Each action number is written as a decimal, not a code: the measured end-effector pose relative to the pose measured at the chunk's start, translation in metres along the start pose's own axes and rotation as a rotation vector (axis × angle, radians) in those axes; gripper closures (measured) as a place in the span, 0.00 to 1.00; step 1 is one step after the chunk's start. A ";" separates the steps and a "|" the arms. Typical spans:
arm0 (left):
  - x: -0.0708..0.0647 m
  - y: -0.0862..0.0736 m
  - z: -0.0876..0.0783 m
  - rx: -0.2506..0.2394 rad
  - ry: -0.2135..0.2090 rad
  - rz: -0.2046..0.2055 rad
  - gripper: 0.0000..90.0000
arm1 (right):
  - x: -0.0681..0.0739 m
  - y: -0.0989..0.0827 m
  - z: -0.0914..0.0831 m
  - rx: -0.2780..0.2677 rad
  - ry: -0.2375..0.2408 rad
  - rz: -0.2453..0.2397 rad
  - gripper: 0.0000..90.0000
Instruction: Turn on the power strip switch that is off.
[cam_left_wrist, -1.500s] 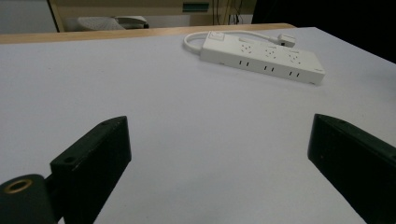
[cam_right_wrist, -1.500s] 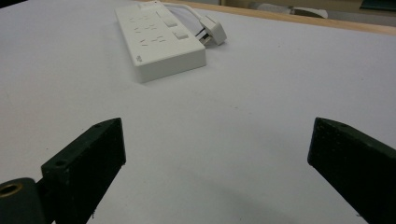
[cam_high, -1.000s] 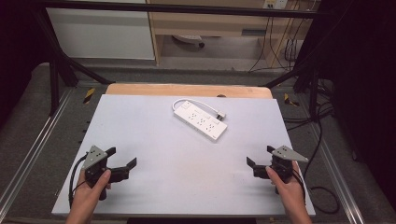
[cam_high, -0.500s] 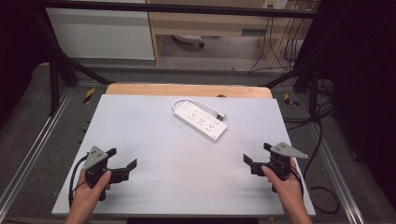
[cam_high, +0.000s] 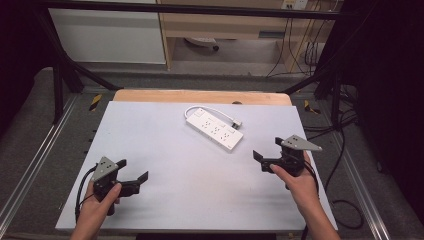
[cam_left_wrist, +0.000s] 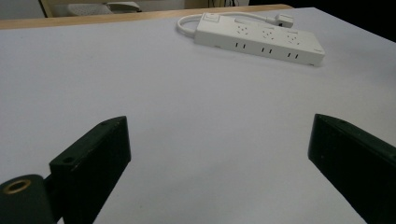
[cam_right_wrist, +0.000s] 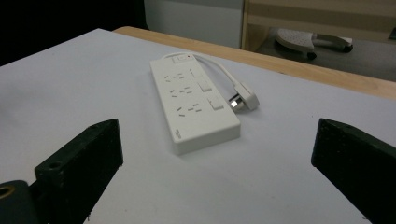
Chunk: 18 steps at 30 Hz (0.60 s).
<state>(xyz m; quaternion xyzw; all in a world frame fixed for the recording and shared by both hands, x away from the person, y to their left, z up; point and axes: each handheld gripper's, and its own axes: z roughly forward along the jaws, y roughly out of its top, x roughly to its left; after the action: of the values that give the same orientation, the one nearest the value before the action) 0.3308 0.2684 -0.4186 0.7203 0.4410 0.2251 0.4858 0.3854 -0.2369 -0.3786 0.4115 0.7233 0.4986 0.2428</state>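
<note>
The power strip (cam_high: 214, 128) lies ahead of the right gripper (cam_high: 269, 153), long axis running away from its jaws. The left gripper (cam_high: 134, 176) sits farther off. Both spread wide, empty.

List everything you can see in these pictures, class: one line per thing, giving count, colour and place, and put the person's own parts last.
power strip: one, white, far-middle part of the table, lying flat
plug: one, white, on the strip's short looped cord, lying beside the strip
table: one, pale grey top with a wooden far edge
cabinet: one, white, on the floor beyond the table
cables: several, black, on the floor at far right
left gripper: one, black, near left of the table, jaws apart, holding nothing
right gripper: one, black, near right, jaws apart, holding nothing
hands: two, one holding each gripper
</note>
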 end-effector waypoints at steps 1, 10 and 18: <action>0.000 0.000 0.000 0.005 0.000 -0.002 0.07 | 0.001 0.003 0.002 -0.004 0.001 -0.010 0.03; 0.000 0.000 0.001 0.008 -0.003 0.007 0.07 | 0.004 0.025 0.022 -0.017 0.019 0.003 0.06; -0.001 -0.001 0.001 0.016 0.001 0.014 0.07 | -0.001 0.036 0.035 -0.028 0.012 0.030 0.20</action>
<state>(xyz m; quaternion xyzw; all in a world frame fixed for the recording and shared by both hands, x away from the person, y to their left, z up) 0.3306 0.2676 -0.4194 0.7271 0.4378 0.2253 0.4783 0.4254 -0.2133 -0.3587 0.4158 0.7116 0.5146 0.2366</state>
